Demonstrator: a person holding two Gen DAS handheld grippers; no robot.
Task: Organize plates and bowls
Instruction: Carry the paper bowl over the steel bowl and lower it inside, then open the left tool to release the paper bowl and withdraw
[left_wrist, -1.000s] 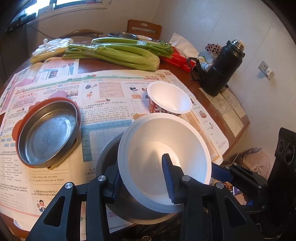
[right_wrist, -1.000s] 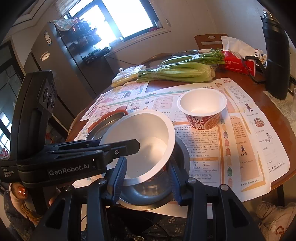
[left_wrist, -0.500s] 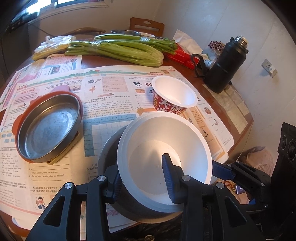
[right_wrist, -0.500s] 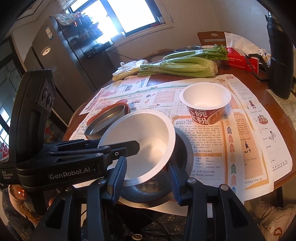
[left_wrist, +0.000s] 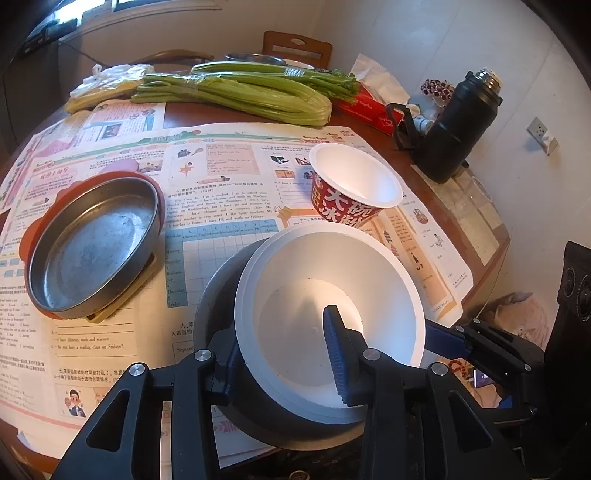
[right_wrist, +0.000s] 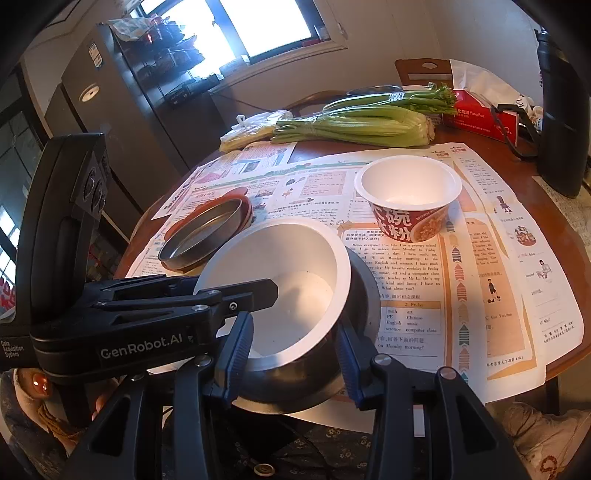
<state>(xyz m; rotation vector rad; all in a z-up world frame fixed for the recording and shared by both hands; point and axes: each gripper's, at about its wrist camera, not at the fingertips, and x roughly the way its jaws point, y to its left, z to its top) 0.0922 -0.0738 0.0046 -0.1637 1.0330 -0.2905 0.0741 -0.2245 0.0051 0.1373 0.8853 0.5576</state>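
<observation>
left tool (left_wrist: 284, 354) | clamps white bowl (left_wrist: 332, 295) rim (tilted) | over steel bowl (right_wrist: 364, 295)

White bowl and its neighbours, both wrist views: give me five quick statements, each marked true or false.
1. The left gripper clamps the white bowl's wall, one finger inside. True.
2. The white bowl sits tilted in a grey metal bowl. True.
3. The noodle cup is nested in the white bowl. False: it stands apart on the newspaper.
4. The metal pan holds celery. False: it is empty; the celery lies at the table's far side.
5. The right gripper straddles the grey metal bowl. True.
</observation>
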